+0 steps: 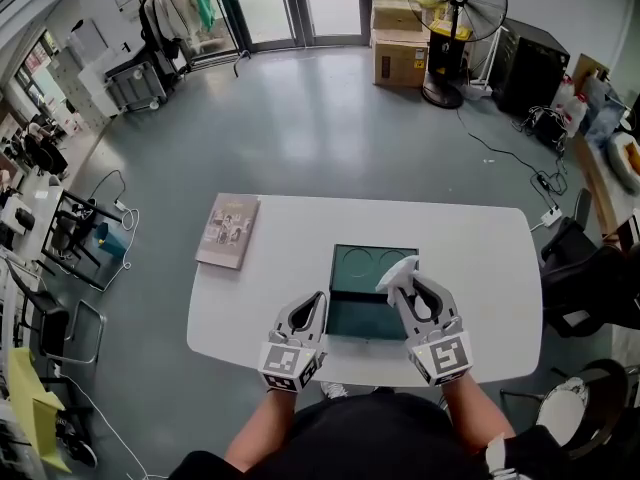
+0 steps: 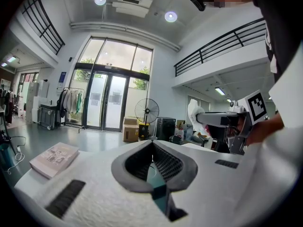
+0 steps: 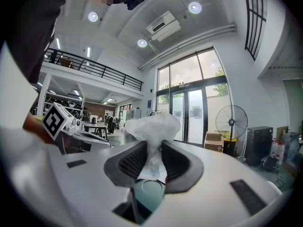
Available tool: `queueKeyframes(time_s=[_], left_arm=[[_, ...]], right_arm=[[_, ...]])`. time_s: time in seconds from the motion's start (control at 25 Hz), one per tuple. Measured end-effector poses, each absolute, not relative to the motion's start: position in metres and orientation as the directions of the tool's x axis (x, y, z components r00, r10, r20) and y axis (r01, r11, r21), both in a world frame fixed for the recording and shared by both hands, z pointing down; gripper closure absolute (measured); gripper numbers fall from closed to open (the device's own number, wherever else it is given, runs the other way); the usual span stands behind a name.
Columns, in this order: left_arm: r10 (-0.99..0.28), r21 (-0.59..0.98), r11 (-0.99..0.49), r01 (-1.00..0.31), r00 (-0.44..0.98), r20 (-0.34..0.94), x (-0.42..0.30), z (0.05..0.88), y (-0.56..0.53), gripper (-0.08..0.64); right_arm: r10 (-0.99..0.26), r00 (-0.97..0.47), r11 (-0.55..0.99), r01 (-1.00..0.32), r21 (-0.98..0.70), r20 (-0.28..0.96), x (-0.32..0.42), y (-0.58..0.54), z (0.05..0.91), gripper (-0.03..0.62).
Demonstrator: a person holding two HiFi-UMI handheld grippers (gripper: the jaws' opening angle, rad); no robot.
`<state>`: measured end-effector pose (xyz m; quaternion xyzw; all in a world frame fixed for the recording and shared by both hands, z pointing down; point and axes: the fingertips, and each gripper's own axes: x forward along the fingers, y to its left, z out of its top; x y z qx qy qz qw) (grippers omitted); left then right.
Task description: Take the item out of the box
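A dark green open box lies on the white table in front of me. My right gripper hovers over the box's right side, shut on a crumpled white plastic-wrapped item. In the right gripper view the item bulges above the jaws of the right gripper, and the box's green inside shows below them. My left gripper is over the box's left front edge. Its jaws meet at the tips in the left gripper view, with green box seen beneath.
A book lies at the table's left end, also in the left gripper view. Dark chairs stand to the right of the table. A floor fan and cardboard boxes stand far behind.
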<state>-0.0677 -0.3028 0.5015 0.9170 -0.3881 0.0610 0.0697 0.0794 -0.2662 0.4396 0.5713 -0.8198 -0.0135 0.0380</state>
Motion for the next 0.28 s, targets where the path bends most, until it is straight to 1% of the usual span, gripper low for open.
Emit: queueKeyframes(time_s=[0.28], left_arm=[[-0.702,0.085,-0.688,-0.721,0.690,0.174,-0.0695,0.5058,-0.3043,0.551]], right_arm=[[-0.941,-0.334,0.337,-0.939,0.067,0.055,0.0797,-0.2679,0.4453,0.489]])
